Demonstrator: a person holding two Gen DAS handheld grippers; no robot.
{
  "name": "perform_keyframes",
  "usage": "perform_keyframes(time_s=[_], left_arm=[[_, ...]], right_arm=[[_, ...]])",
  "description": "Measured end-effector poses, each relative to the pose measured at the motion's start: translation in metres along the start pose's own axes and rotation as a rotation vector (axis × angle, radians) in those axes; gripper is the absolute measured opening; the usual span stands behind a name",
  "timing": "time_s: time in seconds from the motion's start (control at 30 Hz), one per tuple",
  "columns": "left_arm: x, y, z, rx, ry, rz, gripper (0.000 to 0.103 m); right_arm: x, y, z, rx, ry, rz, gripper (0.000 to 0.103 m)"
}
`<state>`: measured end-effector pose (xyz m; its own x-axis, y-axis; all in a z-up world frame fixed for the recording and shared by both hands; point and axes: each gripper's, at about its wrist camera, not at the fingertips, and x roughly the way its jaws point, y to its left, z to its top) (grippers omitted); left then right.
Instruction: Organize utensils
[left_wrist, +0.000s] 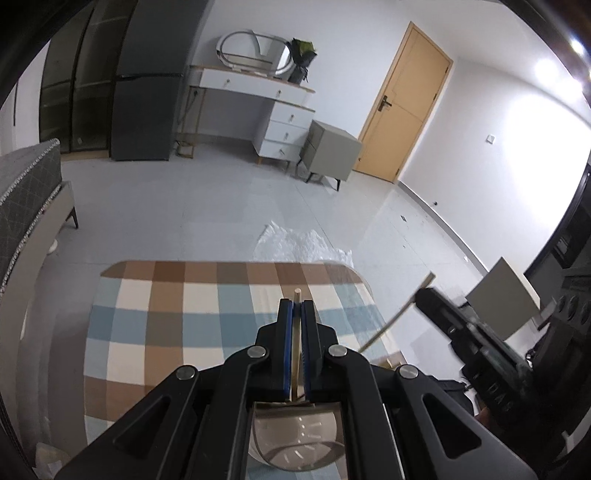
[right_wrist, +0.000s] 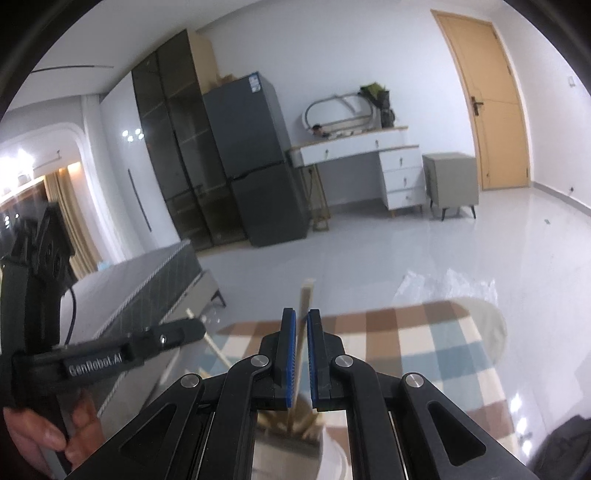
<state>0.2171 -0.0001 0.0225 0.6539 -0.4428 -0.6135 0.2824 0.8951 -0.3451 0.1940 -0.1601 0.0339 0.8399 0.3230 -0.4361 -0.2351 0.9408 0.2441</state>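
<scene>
My left gripper (left_wrist: 295, 305) is shut on a thin round wooden chopstick (left_wrist: 296, 332) that stands up between the blue pads. Below it a clear glass cup (left_wrist: 295, 439) rests on the checked tablecloth (left_wrist: 166, 314). My right gripper (right_wrist: 301, 314) is shut on a flat pale wooden stick (right_wrist: 306, 295), over a white holder (right_wrist: 332, 454) with several wooden utensils (right_wrist: 291, 417). In the left wrist view the right gripper (left_wrist: 423, 295) appears at the right with its stick (left_wrist: 399, 314) slanting across. The left gripper (right_wrist: 199, 328) shows at the left of the right wrist view, with a person's hand (right_wrist: 37, 435) on its handle.
The round table edge (left_wrist: 364, 280) drops to a pale tiled floor with crumpled clear plastic (left_wrist: 299, 243) just beyond. A grey bed (right_wrist: 147, 284) lies to the left. Far off stand a fridge (right_wrist: 255, 158), a white desk (right_wrist: 369, 147), a grey cabinet (right_wrist: 450, 181) and a door (right_wrist: 491, 99).
</scene>
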Motion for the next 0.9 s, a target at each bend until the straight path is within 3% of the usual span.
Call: perform_keyframes(time_s=[0.27,0.43,0.5,0.57,0.6,0.67,0.73,0.8,0.9], left_arm=[[0.004,-0.01,-0.012,0.019,0.106,-0.07,0.0],[0.006,-0.009,-0.017,-0.007,0.168,-0.044,0.001],[0.001,-0.011,-0.019,-0.005,0.177,-0.007,0.011],[-0.004,-0.01,-0.022,-0.012,0.171,0.018,0.042],[-0.009,-0.011,-0.023,-0.017,0.158,0.029,0.046],[-0.02,-0.013,-0.027,-0.012,0.12,0.044,0.049],[-0.034,-0.019,-0.031,-0.001,0.096,0.098,0.055],[-0.046,-0.021,-0.036,-0.002,0.069,0.143,0.061],[-0.068,-0.03,-0.044,0.026,0.024,0.21,0.067]], right_arm=[[0.003,0.008,-0.021,-0.034,0.104,0.012,0.007],[-0.015,0.006,-0.028,-0.013,0.103,0.005,0.008],[-0.023,0.003,-0.031,-0.005,0.105,-0.002,0.013],[-0.033,0.0,-0.033,0.001,0.109,-0.012,0.029],[-0.037,0.0,-0.034,0.003,0.106,-0.016,0.034],[-0.05,-0.001,-0.035,0.014,0.094,-0.016,0.058],[-0.061,-0.003,-0.035,0.031,0.081,-0.006,0.072],[-0.073,-0.001,-0.035,0.022,0.066,-0.003,0.074],[-0.093,0.008,-0.035,-0.018,0.022,-0.014,0.086]])
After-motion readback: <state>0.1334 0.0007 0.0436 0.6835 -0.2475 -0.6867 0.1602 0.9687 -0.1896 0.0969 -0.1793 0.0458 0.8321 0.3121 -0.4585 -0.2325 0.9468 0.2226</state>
